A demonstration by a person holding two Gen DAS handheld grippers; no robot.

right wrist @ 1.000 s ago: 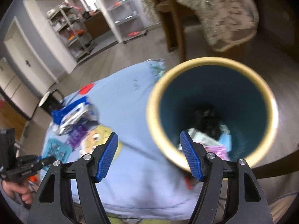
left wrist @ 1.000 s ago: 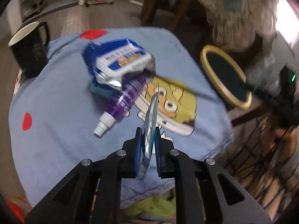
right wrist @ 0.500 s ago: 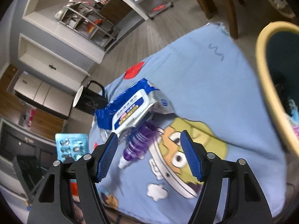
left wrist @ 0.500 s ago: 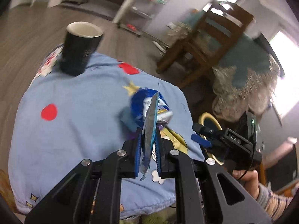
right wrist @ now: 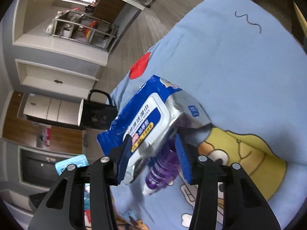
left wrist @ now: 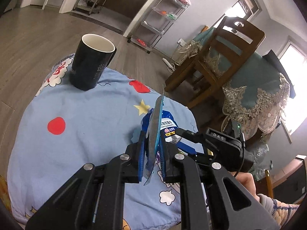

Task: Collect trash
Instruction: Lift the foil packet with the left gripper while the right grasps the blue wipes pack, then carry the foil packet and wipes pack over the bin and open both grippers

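My left gripper [left wrist: 151, 159] is shut on a flat blue blister pack [left wrist: 155, 130], seen edge-on and held above the blue cartoon cloth [left wrist: 86, 126]. The pack also shows in the right wrist view [right wrist: 72, 165]. My right gripper [right wrist: 153, 159] is open, low over the cloth, its jaws on either side of a blue and white wet-wipe pack [right wrist: 147, 118] and a purple bottle [right wrist: 163, 168] that lies partly under it. In the left wrist view the right gripper [left wrist: 184, 138] reaches in at the wipe pack [left wrist: 168, 126].
A black mug [left wrist: 90, 65] stands at the far left of the cloth; it also shows in the right wrist view [right wrist: 96, 113]. A wooden chair [left wrist: 216, 61] and a table with a lace-edged teal cover [left wrist: 259, 88] stand behind. Shelving lines the far wall.
My right gripper swung away from the yellow-rimmed bin and came down around the wipe pack and bottle. My left gripper lifted and tilted up, still holding the blister pack.
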